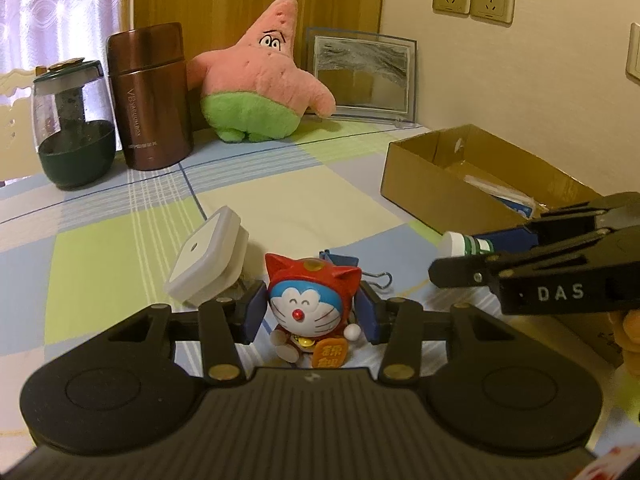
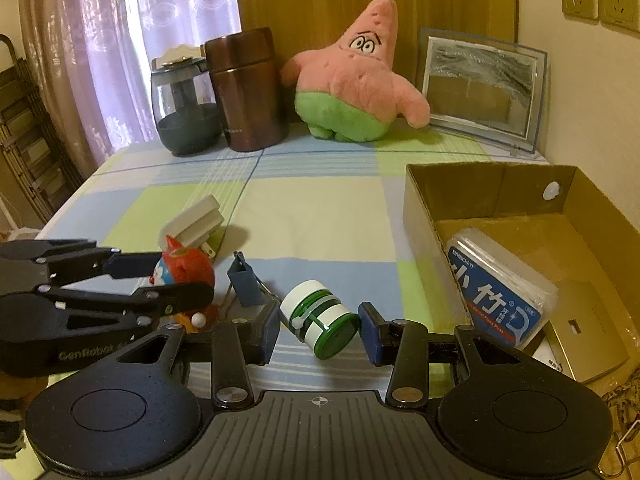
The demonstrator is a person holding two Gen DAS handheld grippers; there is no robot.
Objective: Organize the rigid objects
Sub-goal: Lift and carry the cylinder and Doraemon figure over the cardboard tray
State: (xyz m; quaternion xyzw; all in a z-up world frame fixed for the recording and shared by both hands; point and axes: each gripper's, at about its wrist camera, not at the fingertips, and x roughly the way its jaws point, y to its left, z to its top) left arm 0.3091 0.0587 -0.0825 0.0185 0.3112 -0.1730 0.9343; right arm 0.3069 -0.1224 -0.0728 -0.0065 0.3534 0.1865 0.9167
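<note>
**Two claws, two small things between their pads**

The left claw (image 1: pixel 313 317) stands spread, its blue pads (image 1: pixel 253 317) flanking the figurine (image 1: pixel 310 312) with a gap visible on either side; the figurine sits upright on the table (image 1: pixel 300 204). Just beyond it lie a white plug (image 1: pixel 208 266) and a blue clip (image 1: pixel 340 261).

The right claw (image 2: pixel 320 330) is likewise released around a green-and-white bottle (image 2: pixel 320 320) lying on its side, the left pad close to its cap, the right pad apart from its base. To that claw's right sits the box (image 2: pixel 420 216), holding a floss case (image 2: pixel 500 292). Far ahead stand a flask (image 2: pixel 248 88) and a plush star (image 2: pixel 352 80).
</note>
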